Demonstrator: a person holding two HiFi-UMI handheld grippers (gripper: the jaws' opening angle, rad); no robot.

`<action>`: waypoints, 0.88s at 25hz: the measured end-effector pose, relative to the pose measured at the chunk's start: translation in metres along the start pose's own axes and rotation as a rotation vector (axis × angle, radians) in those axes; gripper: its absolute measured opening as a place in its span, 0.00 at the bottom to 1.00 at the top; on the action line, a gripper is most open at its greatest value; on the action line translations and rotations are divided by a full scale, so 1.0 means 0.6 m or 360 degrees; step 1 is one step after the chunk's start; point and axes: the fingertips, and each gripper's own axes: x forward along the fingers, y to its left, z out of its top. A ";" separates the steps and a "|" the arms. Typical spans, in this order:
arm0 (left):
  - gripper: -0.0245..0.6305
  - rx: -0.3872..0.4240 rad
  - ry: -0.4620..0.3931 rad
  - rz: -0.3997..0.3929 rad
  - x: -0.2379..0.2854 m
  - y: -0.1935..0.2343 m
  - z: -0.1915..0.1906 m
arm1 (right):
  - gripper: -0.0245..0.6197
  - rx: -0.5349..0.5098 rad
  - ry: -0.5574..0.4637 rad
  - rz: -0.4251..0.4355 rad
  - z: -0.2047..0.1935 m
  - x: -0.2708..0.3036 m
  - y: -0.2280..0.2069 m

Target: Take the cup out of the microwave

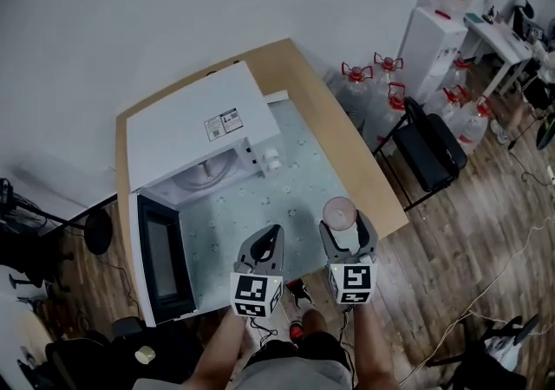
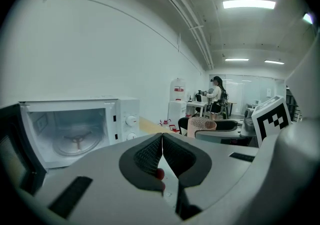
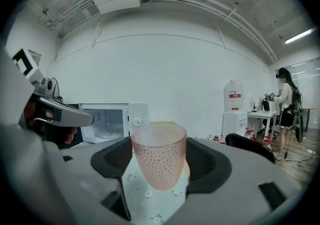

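Right claw (image 3: pixel 159 158) grips the pink cup (image 3: pixel 158 141); left claw (image 2: pixel 162 145) closed.

The head view looks steeply down from overhead, while both gripper views face level toward the same microwave (image 1: pixel 195 124)

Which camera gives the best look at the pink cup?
The right gripper view: the cup fills the middle, upright between the fingers, dotted texture plain. The head view shows mostly its rim from above; the left gripper view shows the cup small.
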 end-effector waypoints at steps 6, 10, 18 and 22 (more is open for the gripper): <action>0.07 0.0012 0.0056 -0.0075 0.039 -0.026 -0.032 | 0.57 0.0033 0.0042 -0.0097 -0.049 -0.007 -0.040; 0.07 0.0016 0.0093 -0.0115 0.057 -0.043 -0.059 | 0.57 0.0046 0.0069 -0.0155 -0.081 -0.012 -0.064; 0.07 0.0020 0.0155 -0.0197 0.085 -0.077 -0.104 | 0.57 0.0076 0.0121 -0.0258 -0.140 -0.024 -0.103; 0.07 0.0028 0.0182 -0.0230 0.096 -0.090 -0.122 | 0.57 0.0106 0.0147 -0.0283 -0.167 -0.026 -0.111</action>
